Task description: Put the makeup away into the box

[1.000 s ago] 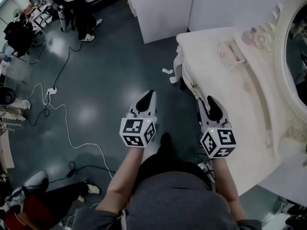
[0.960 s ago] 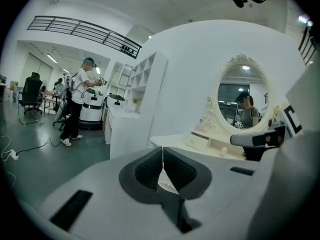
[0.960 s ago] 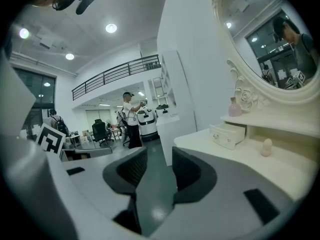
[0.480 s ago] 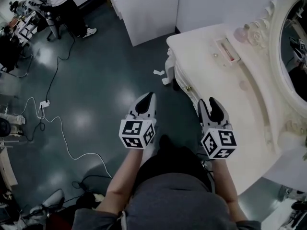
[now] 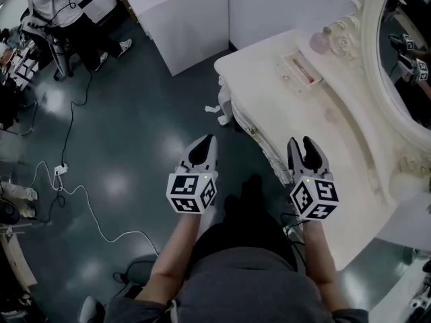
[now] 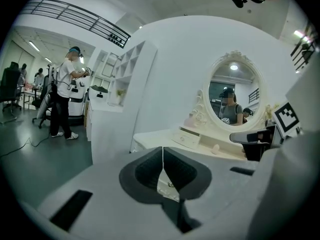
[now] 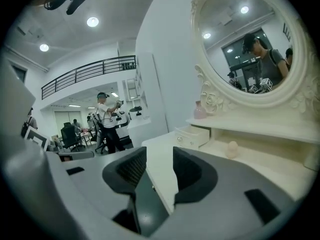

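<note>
A white dressing table [image 5: 296, 133] fills the right of the head view. On it sits a small white drawer box [image 5: 301, 70] [image 7: 192, 135] [image 6: 186, 138], with a pink bottle [image 5: 318, 43] [image 7: 200, 110] behind it by the mirror frame. A pale egg-shaped sponge [image 7: 232, 149] [image 6: 216, 148] lies on the tabletop farther right. My left gripper [image 5: 203, 147] [image 6: 162, 156] hangs shut and empty over the floor, left of the table. My right gripper [image 5: 308, 147] [image 7: 160, 161] stands open and empty at the table's front edge, well short of the box.
An oval mirror [image 5: 404, 66] in an ornate frame backs the table. A white cabinet [image 5: 175, 19] stands beyond the table's left end. Cables [image 5: 67, 173] trail over the dark floor. A person [image 5: 60, 19] stands at the far left among chairs and equipment.
Both grippers have moved forward toward the dressing table, which now sits farther left and lower in the head view. More of the mirror shows. Both grippers stay empty.
</note>
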Motion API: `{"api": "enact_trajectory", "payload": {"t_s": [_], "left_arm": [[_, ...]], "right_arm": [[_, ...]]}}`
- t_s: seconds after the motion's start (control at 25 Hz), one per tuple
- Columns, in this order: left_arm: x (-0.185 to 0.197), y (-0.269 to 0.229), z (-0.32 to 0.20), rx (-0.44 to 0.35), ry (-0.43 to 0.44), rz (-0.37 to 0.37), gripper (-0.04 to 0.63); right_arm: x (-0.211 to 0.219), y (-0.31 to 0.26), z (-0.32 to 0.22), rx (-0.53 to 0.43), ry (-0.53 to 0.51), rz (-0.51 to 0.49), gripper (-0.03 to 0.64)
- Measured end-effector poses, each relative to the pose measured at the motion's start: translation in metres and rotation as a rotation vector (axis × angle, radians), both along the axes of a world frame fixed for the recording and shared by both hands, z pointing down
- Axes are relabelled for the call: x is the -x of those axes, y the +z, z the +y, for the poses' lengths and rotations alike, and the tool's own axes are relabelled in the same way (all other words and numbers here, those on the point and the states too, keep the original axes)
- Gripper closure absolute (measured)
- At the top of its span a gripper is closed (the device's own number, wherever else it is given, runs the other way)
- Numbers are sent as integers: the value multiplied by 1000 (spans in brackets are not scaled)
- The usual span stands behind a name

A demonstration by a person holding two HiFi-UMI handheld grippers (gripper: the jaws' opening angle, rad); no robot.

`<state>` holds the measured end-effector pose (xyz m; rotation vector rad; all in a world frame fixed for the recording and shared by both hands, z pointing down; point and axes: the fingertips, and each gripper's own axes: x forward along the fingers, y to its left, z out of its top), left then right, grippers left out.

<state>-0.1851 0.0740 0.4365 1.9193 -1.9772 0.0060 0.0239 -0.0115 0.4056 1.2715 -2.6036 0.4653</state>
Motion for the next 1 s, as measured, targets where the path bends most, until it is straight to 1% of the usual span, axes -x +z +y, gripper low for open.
{"api": "enact_trajectory", "payload": {"t_s": [0.44,0.76,1.0], "left_arm": [[-27,-2,-64,8,106,-19,586],[-55,3,-115,21,200,-36,586],[-79,12,-149,43,266,-43,586]], "right_arm": [[-50,7,-49,14,160,5,445],[-93,21,-82,39,279,24,445],[-120,38,-106,71,339,50,443]]}}
